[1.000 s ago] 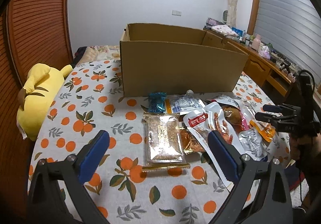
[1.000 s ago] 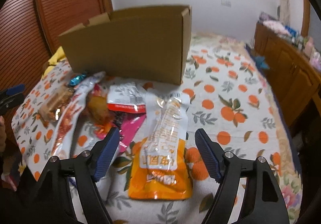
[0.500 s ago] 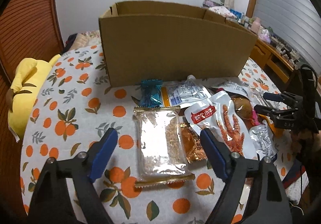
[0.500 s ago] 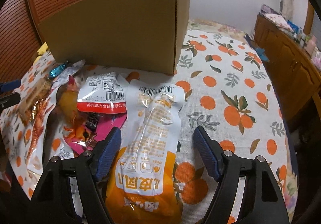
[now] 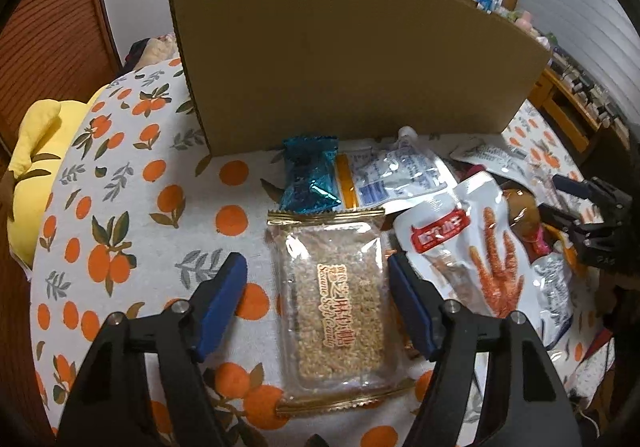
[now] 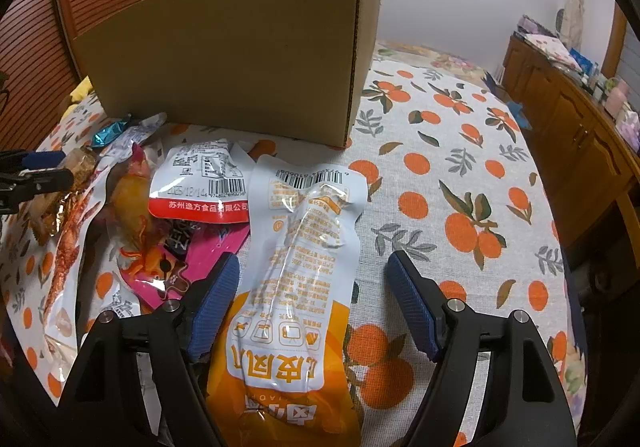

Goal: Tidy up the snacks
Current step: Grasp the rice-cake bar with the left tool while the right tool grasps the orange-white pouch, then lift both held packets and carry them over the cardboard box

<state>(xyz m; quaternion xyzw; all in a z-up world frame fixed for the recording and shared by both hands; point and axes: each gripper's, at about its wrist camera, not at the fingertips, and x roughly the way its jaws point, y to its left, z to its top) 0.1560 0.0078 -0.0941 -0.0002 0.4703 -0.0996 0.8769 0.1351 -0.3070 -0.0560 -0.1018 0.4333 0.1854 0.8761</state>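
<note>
My left gripper (image 5: 316,271) hangs low over a clear packet of sesame candy (image 5: 336,311) on the orange-print tablecloth. Its jaws are closing, with the packet between the pads and a gap on both sides. My right gripper (image 6: 312,267) straddles a white and orange pouch (image 6: 296,287). Its left pad is at the pouch's edge and its right pad stands clear. A tall cardboard box (image 5: 340,59) stands behind the snacks, and the right wrist view shows the box (image 6: 224,59) from its corner.
A blue foil candy (image 5: 310,179), a spouted white pouch (image 5: 400,175) and a red-and-white chicken-feet packet (image 5: 472,247) lie beside the sesame packet. A red-banded white packet (image 6: 200,183) and a pink one (image 6: 208,251) lie left of the orange pouch. A yellow plush (image 5: 36,151) sits at the table's left edge.
My left gripper came forward and down over the sesame packet, and its jaws narrowed. My right gripper dropped closer to the orange pouch, then stayed put.
</note>
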